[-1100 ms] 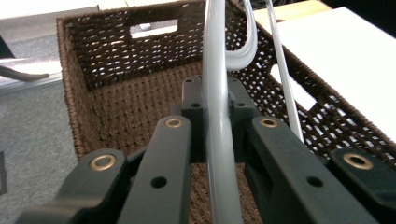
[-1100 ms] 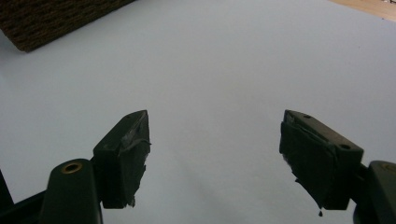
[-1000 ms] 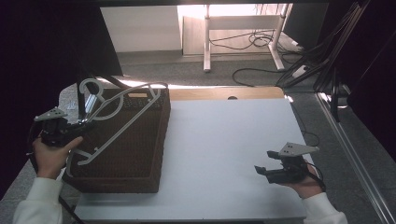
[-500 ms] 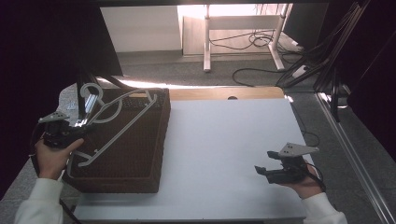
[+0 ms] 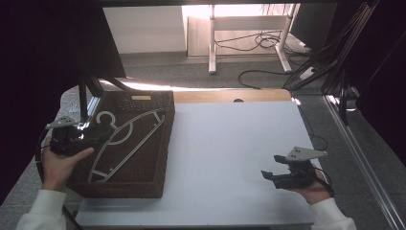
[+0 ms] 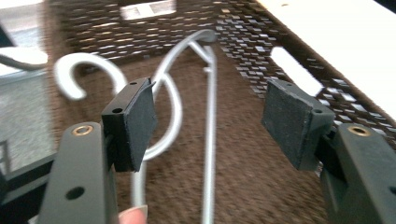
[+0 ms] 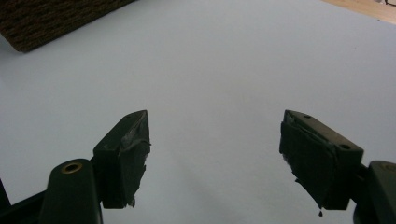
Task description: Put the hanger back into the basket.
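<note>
The left tool (image 6: pixel 210 123) is hovering over the brown basket (image 5: pixel 158 158), its jaws having just been opening and now standing apart. The grey hanger (image 6: pixel 210 140) is lying in the basket just beyond the pads, untouched. The right tool (image 7: pixel 215 158) is resting well apart, jaws apart, over the white tabletop (image 5: pixel 230 143).

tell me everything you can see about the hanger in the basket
The hanger is pale grey, maybe metal or plastic, with a curled hook and a triangular frame of thin bars. It lies tilted in the dark woven basket, hook toward the far left corner. The left hand-held gripper, whose jaws have just opened, hovers over its hook end, pads off it.
</note>
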A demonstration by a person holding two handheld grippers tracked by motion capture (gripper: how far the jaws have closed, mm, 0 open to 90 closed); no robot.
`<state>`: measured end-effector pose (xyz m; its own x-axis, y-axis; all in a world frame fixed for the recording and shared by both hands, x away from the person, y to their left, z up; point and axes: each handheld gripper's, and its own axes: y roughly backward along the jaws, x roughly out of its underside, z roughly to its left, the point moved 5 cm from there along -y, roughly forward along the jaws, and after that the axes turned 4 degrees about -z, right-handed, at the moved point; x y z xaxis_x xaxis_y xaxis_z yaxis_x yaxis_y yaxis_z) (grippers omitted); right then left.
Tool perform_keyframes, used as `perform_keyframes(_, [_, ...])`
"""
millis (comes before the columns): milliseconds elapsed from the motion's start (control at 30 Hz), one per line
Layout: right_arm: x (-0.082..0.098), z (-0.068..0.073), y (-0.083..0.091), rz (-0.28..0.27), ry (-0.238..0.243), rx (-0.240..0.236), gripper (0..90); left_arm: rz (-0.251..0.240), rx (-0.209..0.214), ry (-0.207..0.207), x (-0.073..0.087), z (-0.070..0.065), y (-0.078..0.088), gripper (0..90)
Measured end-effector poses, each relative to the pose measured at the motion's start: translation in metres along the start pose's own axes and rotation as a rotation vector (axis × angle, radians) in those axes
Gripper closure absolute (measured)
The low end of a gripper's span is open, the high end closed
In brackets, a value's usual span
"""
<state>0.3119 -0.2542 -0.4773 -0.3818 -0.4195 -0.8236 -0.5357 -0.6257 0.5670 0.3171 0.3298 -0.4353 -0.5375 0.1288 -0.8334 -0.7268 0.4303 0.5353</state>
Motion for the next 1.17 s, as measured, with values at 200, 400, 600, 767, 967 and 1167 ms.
perform_keyframes(200, [0.000, 0.001, 0.000, -0.001, 0.004, 0.001, 24.9, 0.017, 0.104, -0.048, 0.001, -0.047, -0.002, 32.5])
perform_keyframes(400, [0.000, 0.001, 0.000, -0.002, 0.005, -0.002, 24.9, 0.010, 0.166, -0.047, 0.008, -0.071, -0.008, 32.0])
perform_keyframes(600, [0.001, 0.003, 0.000, -0.006, 0.008, -0.010, 24.8, 0.005, 0.207, -0.046, 0.020, -0.094, -0.011, 31.9])
perform_keyframes(767, [0.000, 0.003, -0.002, -0.009, 0.005, -0.005, 24.8, 0.009, 0.225, -0.054, 0.026, -0.102, -0.013, 31.4])
perform_keyframes(967, [-0.002, 0.006, -0.002, -0.021, 0.007, -0.004, 24.8, 0.010, 0.223, -0.065, 0.028, -0.105, -0.015, 31.4])
perform_keyframes(1167, [-0.003, 0.009, 0.000, -0.036, 0.004, -0.003, 24.1, 0.002, 0.218, -0.065, 0.026, -0.108, -0.018, 30.9])
